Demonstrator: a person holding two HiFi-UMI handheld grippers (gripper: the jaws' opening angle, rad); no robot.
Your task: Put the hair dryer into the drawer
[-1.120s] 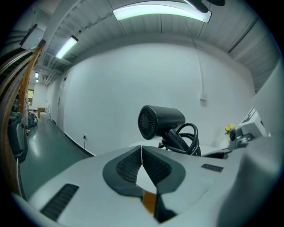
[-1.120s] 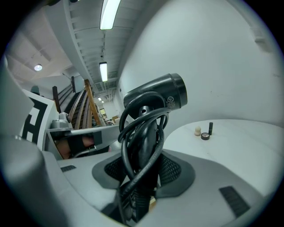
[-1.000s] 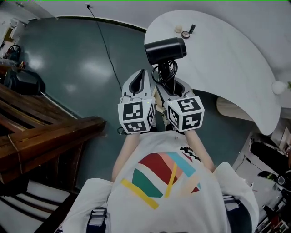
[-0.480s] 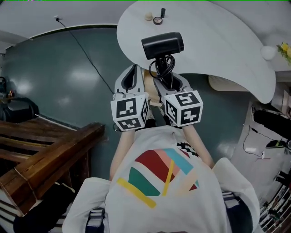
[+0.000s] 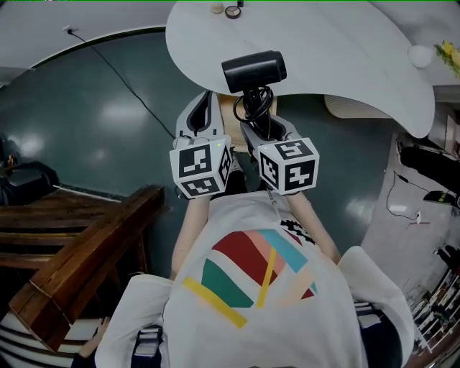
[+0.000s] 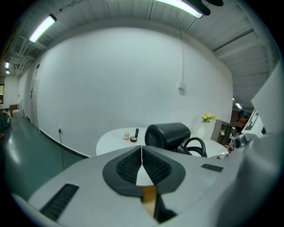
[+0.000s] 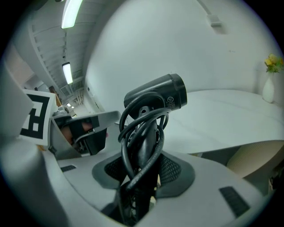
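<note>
A black hair dryer (image 5: 253,70) stands upright in the air, its barrel level and its cord looped round the handle. My right gripper (image 5: 261,124) is shut on that handle from below. In the right gripper view the hair dryer (image 7: 156,99) rises out of the right gripper (image 7: 142,170), cord and handle filling the gap between the pads. My left gripper (image 5: 204,104) hovers just left of it, shut and holding nothing. In the left gripper view the left gripper (image 6: 141,149) has its tips touching, and the hair dryer (image 6: 167,135) shows beyond on the right. No drawer is in view.
A white curved table (image 5: 345,65) lies ahead with small items (image 5: 224,10) at its far edge and a vase of yellow flowers (image 7: 269,84). Dark wooden stairs (image 5: 79,244) stand at the left. A beige seat (image 5: 352,108) tucks under the table. Green floor lies below.
Both grippers and the dryer have sunk and drifted left in the head view. The white table has slid leftward and nearer. The right gripper's hold on the handle is unchanged.
</note>
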